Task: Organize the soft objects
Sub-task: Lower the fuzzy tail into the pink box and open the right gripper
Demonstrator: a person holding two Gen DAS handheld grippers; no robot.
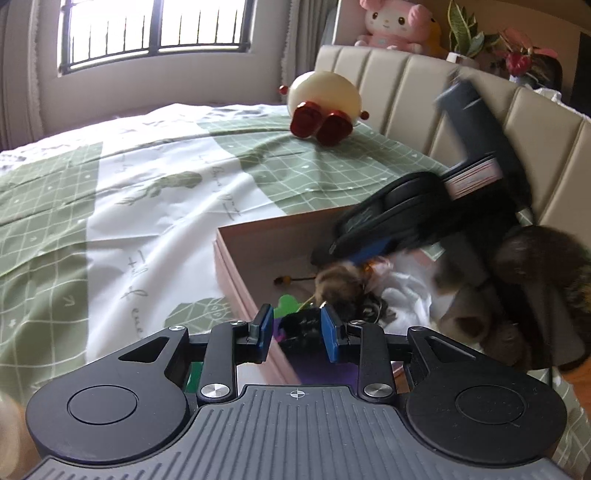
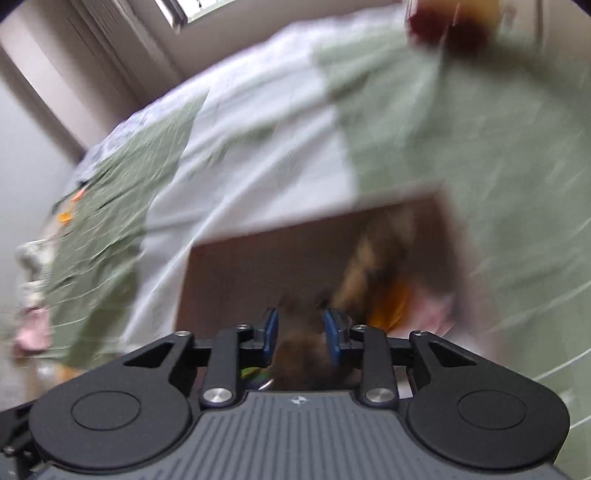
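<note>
An open pink box (image 1: pixel 236 266) lies on the green and white bedspread (image 1: pixel 110 192). My left gripper (image 1: pixel 297 328) hovers over the box's near wall, shut on a black, purple and green soft toy (image 1: pixel 301 325) that fills the gap between its blue pads. From the upper right my right gripper (image 1: pixel 343 258) reaches down into the box. It is shut on a brown furry toy (image 1: pixel 340 286). The right wrist view is blurred; there the brown furry toy (image 2: pixel 301 339) sits between the pads of the right gripper (image 2: pixel 301 328), above the box (image 2: pixel 229 266).
Inside the box lie a white cloth (image 1: pixel 402 291), a dark furry plush (image 1: pixel 535 266) and something orange (image 2: pixel 395 302). A cream round plush with red feet (image 1: pixel 323 99) rests near the beige headboard (image 1: pixel 406 81). A pink plush (image 1: pixel 395 22) and plants (image 1: pixel 517 51) stand behind it.
</note>
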